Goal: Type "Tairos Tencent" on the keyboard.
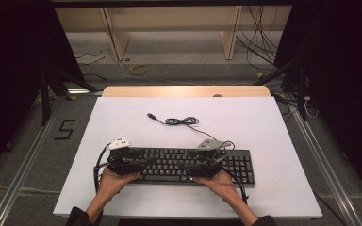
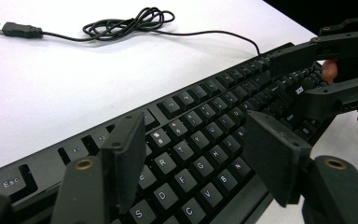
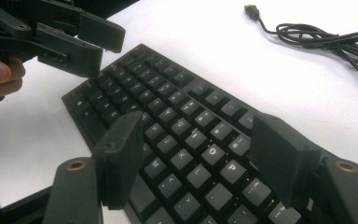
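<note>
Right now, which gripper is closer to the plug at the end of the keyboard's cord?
Left. The left gripper hovers over the keyboard's left end, below and slightly left of the plug. The right gripper is over the keyboard's middle, farther to the plug's right.

Black keyboard (image 1: pixel 193 165), black cable (image 1: pixel 181 121), white table (image 1: pixel 122 117), black grippers.

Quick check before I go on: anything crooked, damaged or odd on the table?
Nothing looks damaged or spilled. The keyboard lies flat and square on the white table. Its cable is loosely bundled, with the USB plug lying unplugged on the table.
</note>
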The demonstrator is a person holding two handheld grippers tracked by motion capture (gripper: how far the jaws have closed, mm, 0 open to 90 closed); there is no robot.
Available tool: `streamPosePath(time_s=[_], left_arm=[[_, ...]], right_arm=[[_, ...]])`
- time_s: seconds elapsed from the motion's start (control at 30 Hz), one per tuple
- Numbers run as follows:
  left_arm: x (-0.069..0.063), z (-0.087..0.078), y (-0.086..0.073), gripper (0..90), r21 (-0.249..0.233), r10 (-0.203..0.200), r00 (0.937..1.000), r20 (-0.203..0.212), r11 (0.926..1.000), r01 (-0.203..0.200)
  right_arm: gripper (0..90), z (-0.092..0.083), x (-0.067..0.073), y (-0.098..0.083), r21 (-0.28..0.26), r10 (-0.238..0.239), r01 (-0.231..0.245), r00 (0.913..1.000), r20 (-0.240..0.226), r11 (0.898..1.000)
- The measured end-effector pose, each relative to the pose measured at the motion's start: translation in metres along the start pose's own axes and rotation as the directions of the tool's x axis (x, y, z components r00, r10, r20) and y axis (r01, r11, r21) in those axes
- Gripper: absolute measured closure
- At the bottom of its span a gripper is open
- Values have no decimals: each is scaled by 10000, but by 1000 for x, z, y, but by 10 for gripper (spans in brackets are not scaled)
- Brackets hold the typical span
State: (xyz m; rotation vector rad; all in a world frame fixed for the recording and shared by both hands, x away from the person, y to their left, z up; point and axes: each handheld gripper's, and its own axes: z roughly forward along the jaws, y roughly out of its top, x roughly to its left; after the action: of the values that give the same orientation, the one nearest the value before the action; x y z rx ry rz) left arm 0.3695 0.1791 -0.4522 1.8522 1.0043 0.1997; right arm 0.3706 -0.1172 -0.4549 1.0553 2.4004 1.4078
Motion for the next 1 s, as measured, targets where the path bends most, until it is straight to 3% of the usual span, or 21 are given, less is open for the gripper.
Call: streamPosePath(time_s=[0.57, 0.73, 1.0], left_arm=[[-2, -8, -4, 316, -196, -59, 10000, -14, 9998, 59], [-2, -11, -6, 305, -289, -76, 10000, -46, 9996, 75], [-2, -15, -9, 297, -404, -84, 9999, -120, 9992, 79]], right_arm=[[390, 9, -1, 5, 155, 56, -56, 10000, -28, 9999], [496, 13, 0, 8, 382, 35, -39, 9999, 112, 9993], [739, 21, -2, 9, 698, 9, -37, 9992, 400, 9976]])
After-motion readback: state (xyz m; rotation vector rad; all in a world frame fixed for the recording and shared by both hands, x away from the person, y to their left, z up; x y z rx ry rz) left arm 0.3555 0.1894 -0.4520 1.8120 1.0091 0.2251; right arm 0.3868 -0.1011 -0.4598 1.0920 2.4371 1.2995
